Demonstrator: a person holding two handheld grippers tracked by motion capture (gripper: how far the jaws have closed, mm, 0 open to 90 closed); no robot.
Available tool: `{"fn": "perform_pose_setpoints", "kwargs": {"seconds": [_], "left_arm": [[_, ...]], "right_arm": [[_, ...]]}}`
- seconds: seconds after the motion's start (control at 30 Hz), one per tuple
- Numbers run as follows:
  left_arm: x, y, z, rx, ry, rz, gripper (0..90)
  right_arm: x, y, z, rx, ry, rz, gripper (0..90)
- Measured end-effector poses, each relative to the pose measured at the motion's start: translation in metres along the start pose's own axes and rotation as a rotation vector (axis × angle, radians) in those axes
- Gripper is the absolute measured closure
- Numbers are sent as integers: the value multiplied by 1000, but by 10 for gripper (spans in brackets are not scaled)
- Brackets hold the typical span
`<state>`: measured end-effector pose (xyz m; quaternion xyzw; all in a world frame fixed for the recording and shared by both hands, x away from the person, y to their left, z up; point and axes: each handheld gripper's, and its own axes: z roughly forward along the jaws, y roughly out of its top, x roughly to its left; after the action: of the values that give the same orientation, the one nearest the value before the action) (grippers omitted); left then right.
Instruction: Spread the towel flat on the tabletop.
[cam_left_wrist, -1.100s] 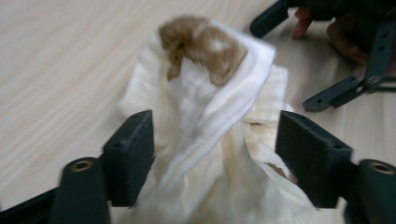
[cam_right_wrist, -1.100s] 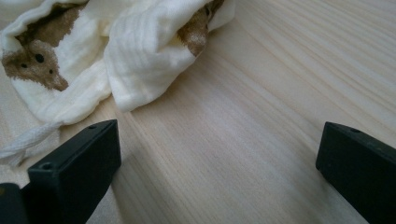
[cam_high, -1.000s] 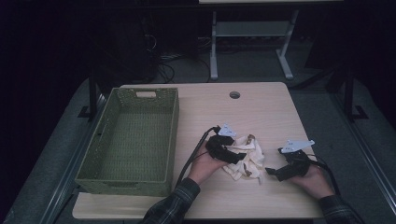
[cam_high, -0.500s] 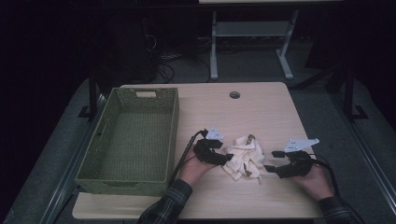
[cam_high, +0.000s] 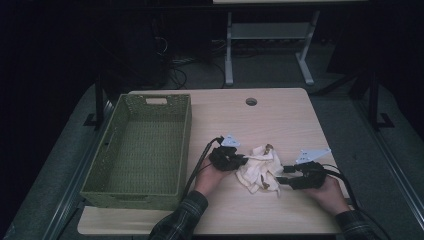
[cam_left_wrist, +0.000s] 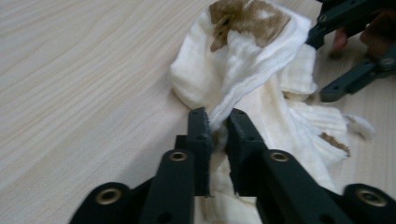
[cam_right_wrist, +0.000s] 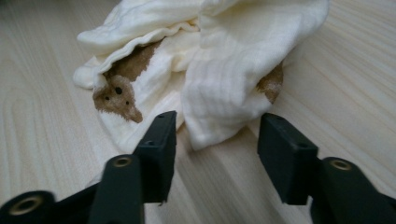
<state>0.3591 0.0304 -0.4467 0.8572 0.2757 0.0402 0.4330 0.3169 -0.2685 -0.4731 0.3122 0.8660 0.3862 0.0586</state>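
A: Cream muslin cloth (cam_high: 257, 170) lies crumpled on the wooden table (cam_high: 280, 125), right of the green wicker basket (cam_high: 145, 145), between my two grippers. My left gripper (cam_left_wrist: 218, 122) is pinched tight on a twisted fold of it.

B: And the right gripper (cam_right_wrist: 217, 140)?

A: Spread wide, jaws either side of a hanging corner, not touching it.

B: Risk?

A: I think the left grip is thin, just a roped edge. If I lift, it could slide out. Right one sits low; closing now may catch only the tip, or scrape the table.

B: Anything else?

A: If I pull the two apart unevenly, the bundle could drag toward the table edge instead of opening.
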Motion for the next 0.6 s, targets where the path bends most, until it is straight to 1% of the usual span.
{"fn": "perform_pose_setpoints", "kwargs": {"seconds": [0.03, 0.07, 0.1, 0.13, 0.17, 0.2, 0.27, 0.3, 0.33, 0.43, 0.5, 0.53, 0.57, 0.6], "left_arm": [[-1, 1, -2, -9, 0, -7, 839], [-2, 2, -4, -19, -1, -10, 846], [-2, 3, -5, -18, 2, -3, 849], [-2, 3, -6, -23, 8, -11, 851], [-2, 4, -8, -31, 11, -8, 852], [-1, 5, -10, -37, 18, -13, 853], [0, 6, -13, -44, 38, -21, 853], [1, 6, -15, -54, 47, -26, 853], [2, 6, -16, -53, 67, -36, 853], [6, 5, -18, -48, 90, -55, 853], [7, 4, -18, -50, 90, -70, 853], [7, 3, -17, -49, 88, -70, 853], [7, 3, -17, -49, 88, -66, 853], [7, 3, -17, -50, 88, -64, 853]], "right_arm": [[0, 1, 0, 1, 3, 5, 593], [0, 1, 0, 3, 3, 2, 629], [-2, 1, -1, -1, -1, -8, 702], [-2, 1, -2, -1, 4, -2, 735], [-2, 1, -3, -8, 0, -3, 764], [-1, 2, -4, -5, -6, 1, 791], [-3, 3, -7, -2, -19, -18, 812], [-4, 3, -9, -10, -28, -33, 821], [-4, 4, -12, -15, -30, -27, 824], [-7, 7, -22, -47, -38, -33, 842], [-10, 10, -27, -73, -36, -39, 848], [-12, 12, -30, -84, -34, -39, 852], [-11, 14, -33, -90, -31, -28, 853], [-12, 17, -35, -104, -26, -41, 855]]}}
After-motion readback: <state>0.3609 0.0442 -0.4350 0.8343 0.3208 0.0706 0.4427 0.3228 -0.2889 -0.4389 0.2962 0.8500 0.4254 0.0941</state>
